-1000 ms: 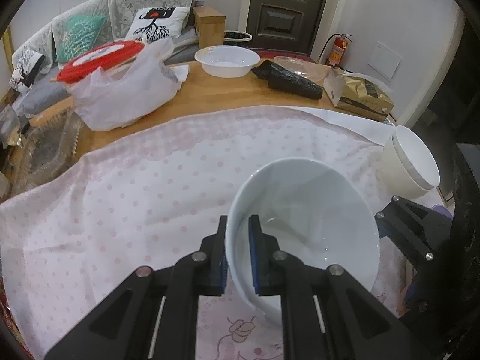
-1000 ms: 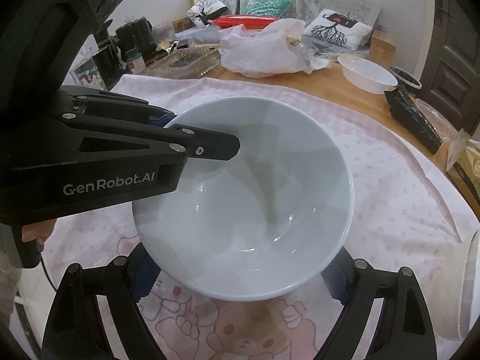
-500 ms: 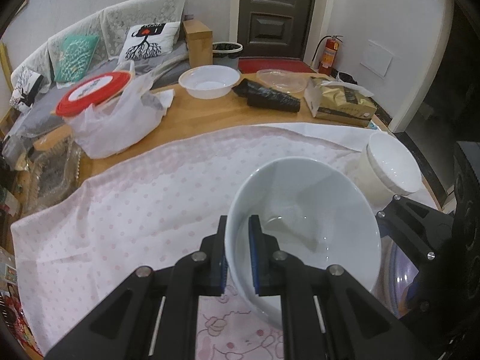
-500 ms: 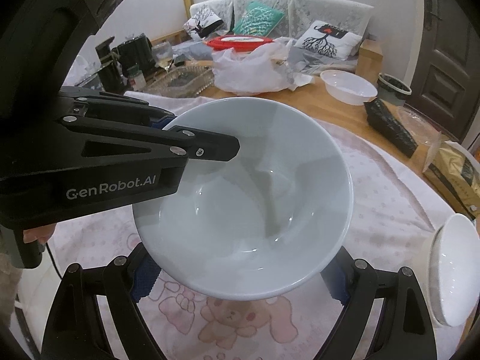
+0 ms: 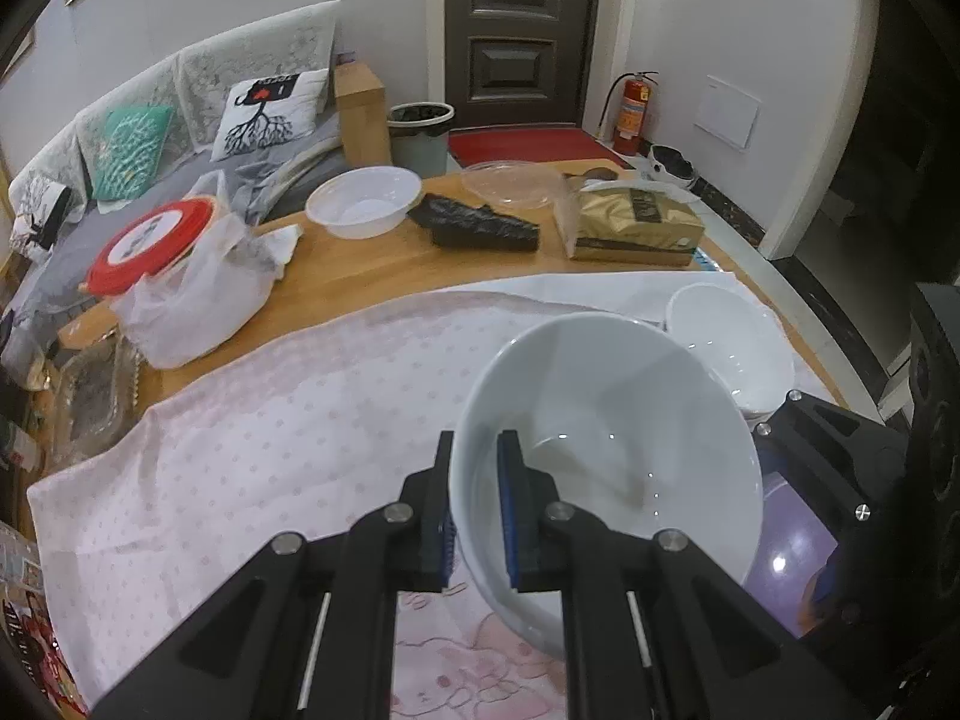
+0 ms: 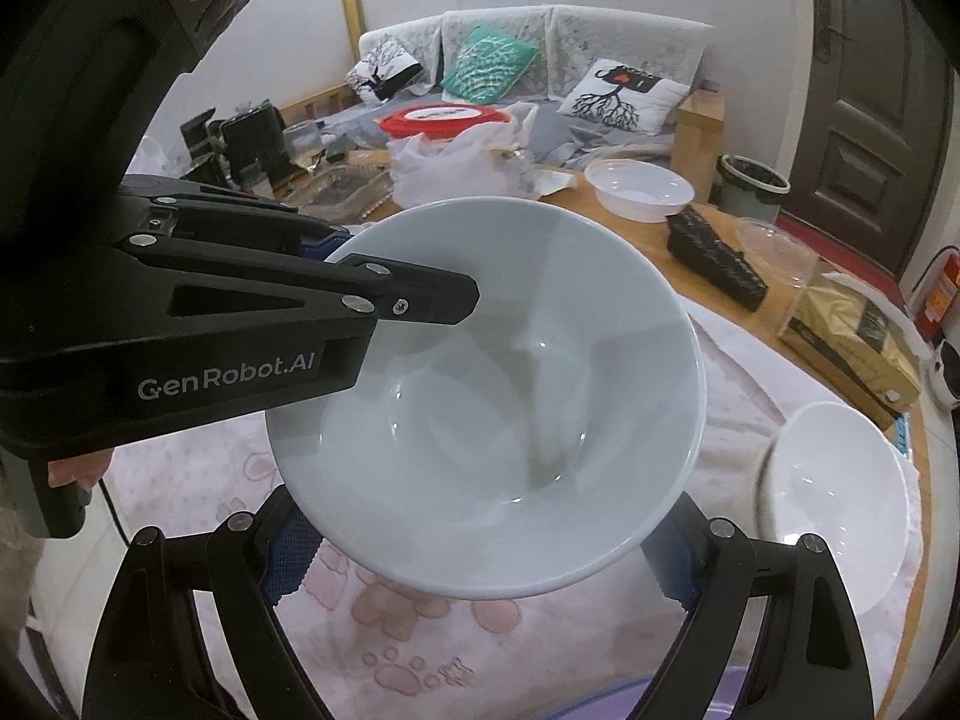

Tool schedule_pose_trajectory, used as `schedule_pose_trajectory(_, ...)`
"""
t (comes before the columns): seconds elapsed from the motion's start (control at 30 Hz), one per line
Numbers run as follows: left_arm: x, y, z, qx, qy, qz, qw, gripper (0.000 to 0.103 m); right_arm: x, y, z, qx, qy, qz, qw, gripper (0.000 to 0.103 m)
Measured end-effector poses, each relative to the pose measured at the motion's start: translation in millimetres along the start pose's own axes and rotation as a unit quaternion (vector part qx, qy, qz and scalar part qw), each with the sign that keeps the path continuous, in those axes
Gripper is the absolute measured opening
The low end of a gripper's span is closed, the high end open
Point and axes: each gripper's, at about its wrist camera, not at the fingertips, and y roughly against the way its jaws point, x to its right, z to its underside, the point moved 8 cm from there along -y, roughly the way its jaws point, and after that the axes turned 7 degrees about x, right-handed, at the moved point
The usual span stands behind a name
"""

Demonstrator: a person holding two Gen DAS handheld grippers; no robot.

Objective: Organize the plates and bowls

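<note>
My left gripper (image 5: pixel 474 501) is clamped on the near rim of the white bowl (image 5: pixel 606 420), one finger inside, one outside; bowl is up off the pink cloth (image 5: pixel 270 432). Thin rim pinch: likely risk is the bowl pivoting or slipping. My right gripper (image 6: pixel 480 546) has its fingers spread wide under the bowl, whether they touch it I can't tell. Open cloth from 9 to 12 o'clock. Stacked white bowls (image 5: pixel 729 348) at 2 o'clock sit near the table edge (image 5: pixel 810 360), so a clink or knock-off is possible.

Bare pink tablecloth (image 5: pixel 252 438) left of held bowl (image 5: pixel 606 420); white bowl stack (image 5: pixel 738 342) close right, right gripper (image 6: pixel 480 546) underneath.
</note>
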Motion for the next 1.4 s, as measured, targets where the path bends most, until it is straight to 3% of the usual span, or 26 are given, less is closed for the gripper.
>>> schedule_pose_trajectory(0.77,98.4,-34.1,-46.3,-0.003,-0.043,0.034,0.9985,0.009,88.3,42.3,20.0,0.015,-0.048,0.041,0.998,0.087)
schedule_pose_trajectory(1.4,144.6,-73.2,-69.5,-0.012,-0.057,0.059,0.9966,0.009,149.4,52.0,33.4,0.012,-0.083,0.065,0.994,0.087)
